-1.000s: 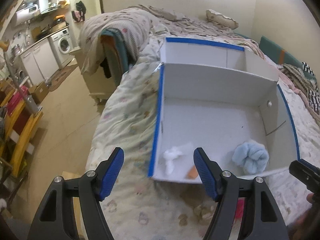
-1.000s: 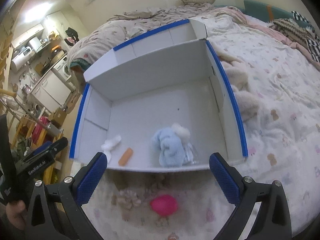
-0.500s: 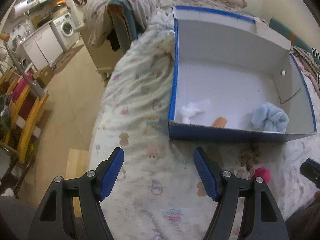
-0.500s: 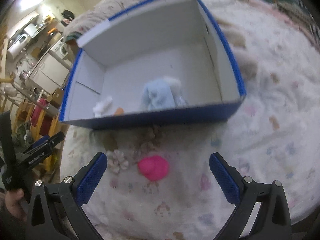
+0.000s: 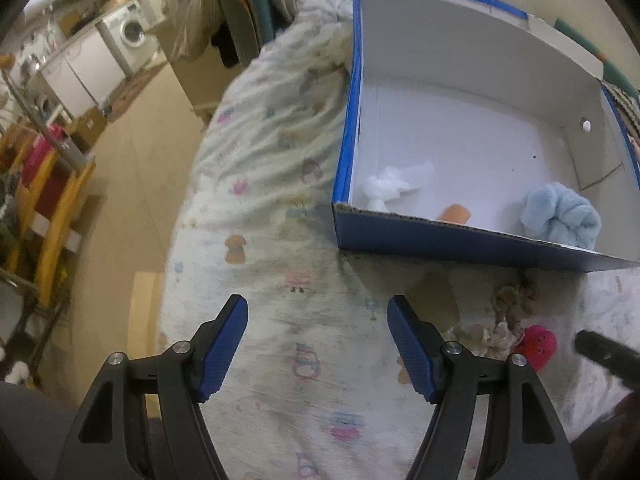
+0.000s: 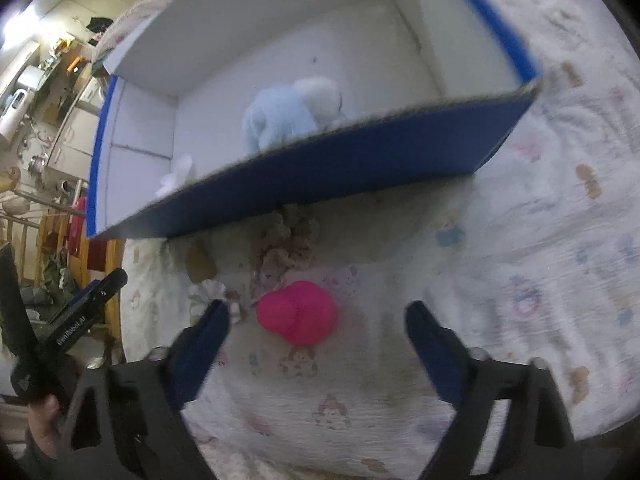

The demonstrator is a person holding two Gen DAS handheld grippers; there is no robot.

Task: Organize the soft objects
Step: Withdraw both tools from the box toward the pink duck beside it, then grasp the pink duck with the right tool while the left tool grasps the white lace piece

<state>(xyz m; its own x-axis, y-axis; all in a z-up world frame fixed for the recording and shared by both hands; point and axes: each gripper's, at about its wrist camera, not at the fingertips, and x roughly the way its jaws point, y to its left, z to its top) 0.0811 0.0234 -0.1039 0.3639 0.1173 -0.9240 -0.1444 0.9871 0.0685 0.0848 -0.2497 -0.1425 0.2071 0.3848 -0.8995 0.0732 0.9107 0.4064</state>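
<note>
Just outside the blue box's point(image 6: 320, 176) near wall, on the bedsheet, lies the pink soft toy point(image 6: 297, 312), between the right gripper's point(image 6: 318, 332) wide-apart jaws; it looks light and squashy, best pinched across its middle; left gripper point(image 5: 318, 340) gapes empty

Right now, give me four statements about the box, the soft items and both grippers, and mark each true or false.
1. The pink toy lies inside the box. False: it lies on the bedspread, outside the box's front wall.
2. The light blue plush is inside the box. True.
3. The right gripper is shut on the pink toy. False: its jaws stand open, holding nothing.
4. The left gripper is open and empty. True.
</note>
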